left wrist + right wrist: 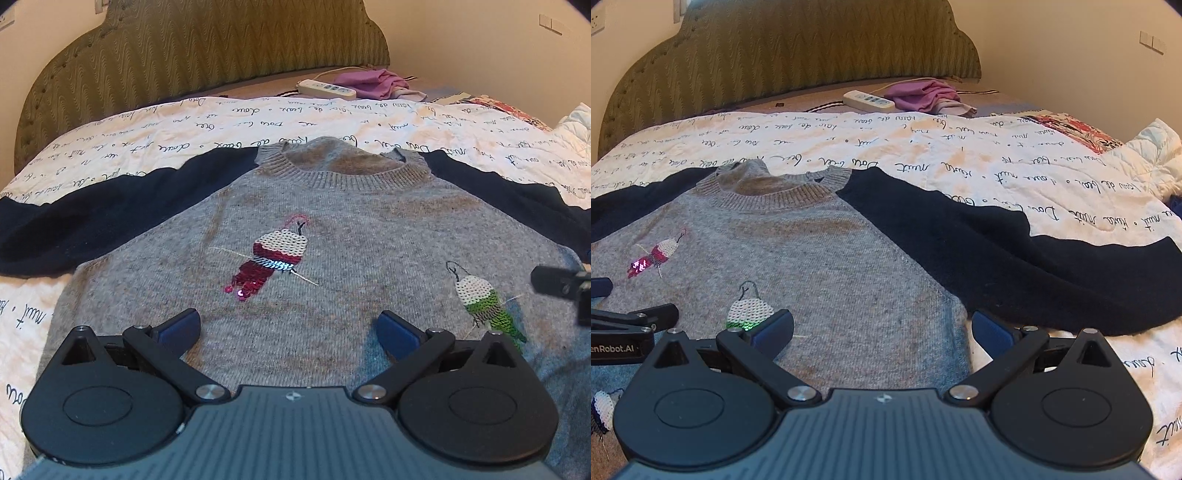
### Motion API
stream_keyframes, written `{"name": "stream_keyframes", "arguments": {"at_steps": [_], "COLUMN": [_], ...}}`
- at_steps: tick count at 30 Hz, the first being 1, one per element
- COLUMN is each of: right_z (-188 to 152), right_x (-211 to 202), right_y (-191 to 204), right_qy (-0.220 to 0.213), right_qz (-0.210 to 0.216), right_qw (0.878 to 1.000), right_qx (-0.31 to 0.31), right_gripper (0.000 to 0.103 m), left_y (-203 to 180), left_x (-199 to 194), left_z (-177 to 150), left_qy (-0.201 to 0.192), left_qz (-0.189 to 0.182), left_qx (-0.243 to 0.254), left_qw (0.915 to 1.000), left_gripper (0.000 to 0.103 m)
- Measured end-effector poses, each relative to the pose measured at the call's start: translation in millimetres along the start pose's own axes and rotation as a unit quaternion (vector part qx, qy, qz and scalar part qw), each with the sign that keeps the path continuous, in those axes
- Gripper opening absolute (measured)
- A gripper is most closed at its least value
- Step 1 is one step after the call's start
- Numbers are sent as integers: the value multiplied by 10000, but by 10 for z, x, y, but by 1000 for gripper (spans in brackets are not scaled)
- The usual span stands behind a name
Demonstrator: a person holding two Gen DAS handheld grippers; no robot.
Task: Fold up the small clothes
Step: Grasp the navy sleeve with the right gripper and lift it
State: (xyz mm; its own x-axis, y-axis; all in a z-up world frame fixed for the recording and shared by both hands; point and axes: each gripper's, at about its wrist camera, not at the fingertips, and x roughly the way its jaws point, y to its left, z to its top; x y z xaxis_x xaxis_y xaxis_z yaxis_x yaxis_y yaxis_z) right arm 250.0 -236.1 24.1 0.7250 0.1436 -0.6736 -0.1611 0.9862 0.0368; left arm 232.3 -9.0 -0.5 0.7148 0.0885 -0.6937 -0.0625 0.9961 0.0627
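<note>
A small grey knit sweater [332, 229] with dark navy sleeves [92, 229] lies flat and face up on the bed, neck away from me. Sequin birds decorate its front, a red one [273, 258] and a green one [484, 299]. My left gripper [290, 328] hovers open over the lower middle of the body, nothing between its blue pads. In the right wrist view my right gripper [882, 330] stands open over the sweater [812, 258] at its right side edge, below the spread right sleeve [1034, 258]. The left gripper's fingers [635, 317] show at the left edge there.
The sweater rests on a white quilt [184, 136] printed with handwriting. Behind it stand an olive padded headboard [184, 48], a white power strip [327, 88] and a purple garment [373, 83]. A patterned cloth [1071, 133] and a pale puffy item [1156, 147] lie at the right.
</note>
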Motion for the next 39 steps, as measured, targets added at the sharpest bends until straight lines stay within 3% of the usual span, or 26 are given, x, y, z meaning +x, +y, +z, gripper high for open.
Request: {"name": "stream_keyframes", "arguments": {"at_steps": [5, 7, 10, 14, 17, 19, 21, 23, 25, 30, 34, 35, 36, 38, 39], "right_z": [62, 17, 60, -92, -242, -340, -411, -450, -509, -662, -658, -633, -608, -578, -530], "right_x": [-159, -223, -234, -293, -351, -373, -327, -240, -179, -202, -117, -94, -53, -2, -13], "right_y": [-768, -1155, -1789, -2646, -3036, -3192, -3275, -3337, -3382, -3430, -3433, -3435, -3451, -3468, -3431], "right_qy": [-770, -1312, -1204, -1334, -1510, -1612, -1538, -1369, -1328, -1559, -1524, -1549, -1546, -1558, -1617], "right_qz": [302, 101, -525, -331, -284, -287, -254, -342, -324, -449, -470, -472, -409, -226, -254], "right_qw": [9897, 9774, 9639, 9209, 8885, 8720, 8650, 8616, 8554, 8246, 8275, 8299, 8305, 8279, 8325], "right_qx": [1172, 1656, 2315, 3649, 4323, 4613, 4770, 4876, 4997, 5420, 5384, 5339, 5336, 5383, 5293], "right_gripper": [103, 103, 103, 103, 101, 100, 78, 70, 69, 67, 67, 55, 32, 8, 8], "left_y": [-8, 13, 49, 69, 73, 77, 77, 78, 76, 78, 81, 82, 83, 94, 101], "left_x": [12, 17, 17, 7, 10, 16, 18, 17, 17, 17, 15, 16, 16, 20, 20], "left_z": [-86, -87, -88, -95, -94, -93, -93, -93, -93, -96, -99, -98, -96, -95, -94], "left_qy": [-233, -228, -225, -250, -253, -251, -251, -250, -250, -257, -264, -264, -263, -255, -255], "left_qz": [-26, -69, -146, -202, -214, -216, -213, -213, -216, -226, -239, -244, -251, -272, -285], "left_qx": [36, -30, -118, -176, -194, -195, -194, -192, -194, -209, -228, -233, -239, -266, -282], "left_qw": [9997, 9997, 9996, 9993, 9993, 9993, 9993, 9993, 9993, 9992, 9991, 9991, 9991, 9990, 9989], "left_gripper": [102, 102, 102, 102, 102, 102, 102, 102, 102, 102, 102, 102, 102, 102, 102]}}
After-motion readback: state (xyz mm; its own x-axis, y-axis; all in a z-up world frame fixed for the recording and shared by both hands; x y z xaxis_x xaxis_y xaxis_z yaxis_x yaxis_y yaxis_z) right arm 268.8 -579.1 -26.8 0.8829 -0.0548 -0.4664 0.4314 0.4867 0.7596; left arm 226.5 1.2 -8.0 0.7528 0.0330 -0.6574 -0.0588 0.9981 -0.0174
